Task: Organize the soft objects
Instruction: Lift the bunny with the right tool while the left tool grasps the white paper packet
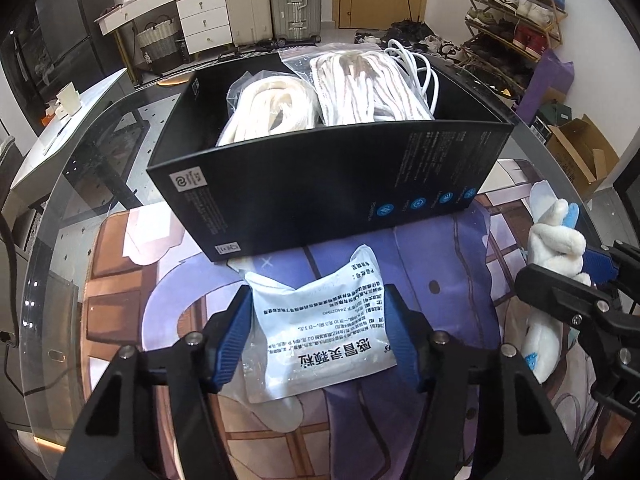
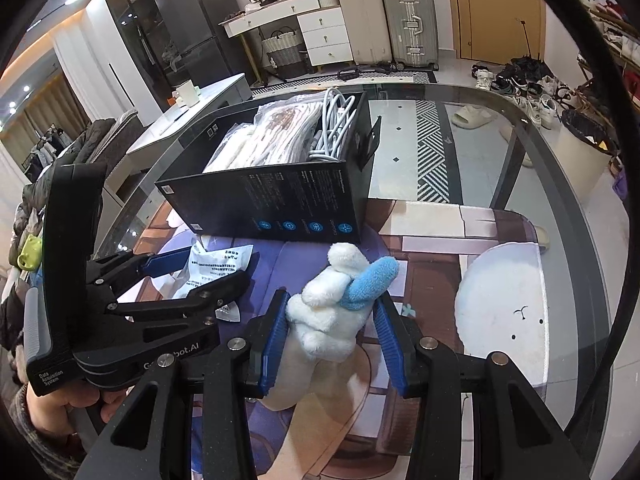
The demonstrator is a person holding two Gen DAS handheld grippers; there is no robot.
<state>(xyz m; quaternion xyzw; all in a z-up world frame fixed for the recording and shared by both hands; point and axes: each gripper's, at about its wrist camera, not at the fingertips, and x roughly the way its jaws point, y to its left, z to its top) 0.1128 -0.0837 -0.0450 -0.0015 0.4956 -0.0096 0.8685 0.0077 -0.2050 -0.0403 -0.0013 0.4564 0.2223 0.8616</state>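
Note:
A black box (image 1: 320, 184) stands on the printed mat and holds bagged white soft items (image 1: 352, 84) and a white cable (image 1: 420, 68); it also shows in the right wrist view (image 2: 280, 196). My left gripper (image 1: 320, 332) is open around a white printed pouch (image 1: 324, 328) lying on the mat just in front of the box. My right gripper (image 2: 332, 336) is open around a white plush toy with blue ears (image 2: 332, 316), its left pad touching the plush. The plush also shows at the right of the left wrist view (image 1: 556, 244).
A glass table (image 2: 480, 128) carries a printed mat (image 2: 460, 232) with a white round figure at the right. Suitcases (image 2: 388, 20), a white dresser, a shoe rack (image 1: 516, 12) and cardboard boxes stand on the floor beyond.

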